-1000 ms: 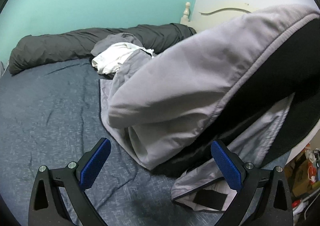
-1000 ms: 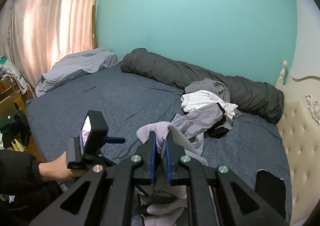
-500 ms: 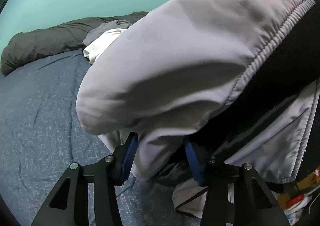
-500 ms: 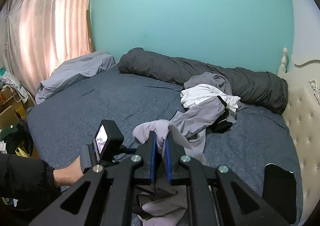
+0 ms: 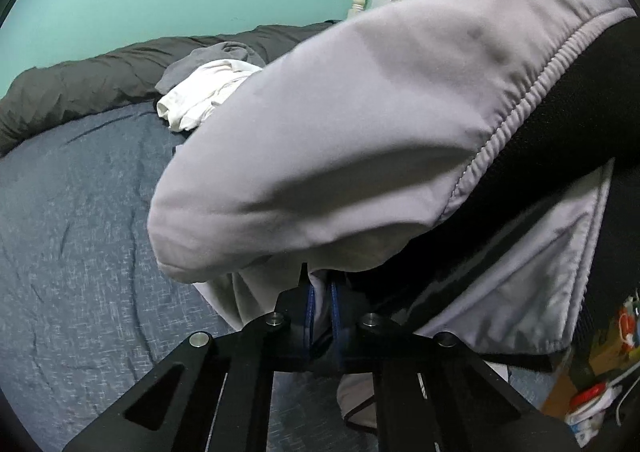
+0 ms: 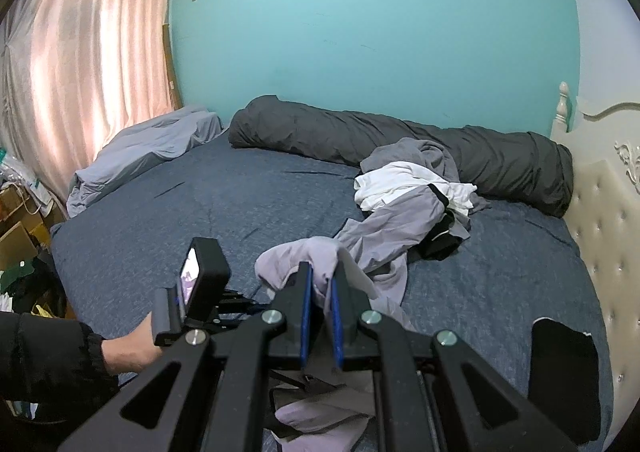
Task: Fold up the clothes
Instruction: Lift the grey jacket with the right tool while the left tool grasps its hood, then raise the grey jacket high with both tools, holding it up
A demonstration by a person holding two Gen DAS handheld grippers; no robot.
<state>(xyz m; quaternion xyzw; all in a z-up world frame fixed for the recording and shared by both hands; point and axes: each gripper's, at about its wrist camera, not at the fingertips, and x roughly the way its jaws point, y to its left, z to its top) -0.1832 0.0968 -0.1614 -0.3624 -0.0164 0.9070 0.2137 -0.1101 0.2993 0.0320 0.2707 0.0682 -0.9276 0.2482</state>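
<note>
The right hand-held gripper [image 6: 320, 310] is clenched on a bunched edge of a light grey jacket [image 6: 384, 236] with black trim, the cloth pinched between its blue pads and rising in a small crest above them. The left hand-held gripper [image 5: 322, 306] is likewise clamped on the same grey jacket [image 5: 360, 124], gripping a fold low under a big billow of fabric that fills most of the left wrist view; the person's left hand [image 6: 128, 348] shows behind its handle. The jacket hangs between the two grips, and its far part trails across the blue bed [image 6: 200, 220] to a heap of white and grey clothes [image 6: 404, 180] lying against a rolled dark duvet [image 6: 400, 136]. Judging by this, the garment is being lifted free to be spread out, though which edges are held cannot be told. To do it well, the two grips should draw apart evenly until the cloth between them is taut, lift high enough that the trailing sleeve clears the heap without dragging the white piece along, then lay the jacket flat on the open bed with the black lining down.
</note>
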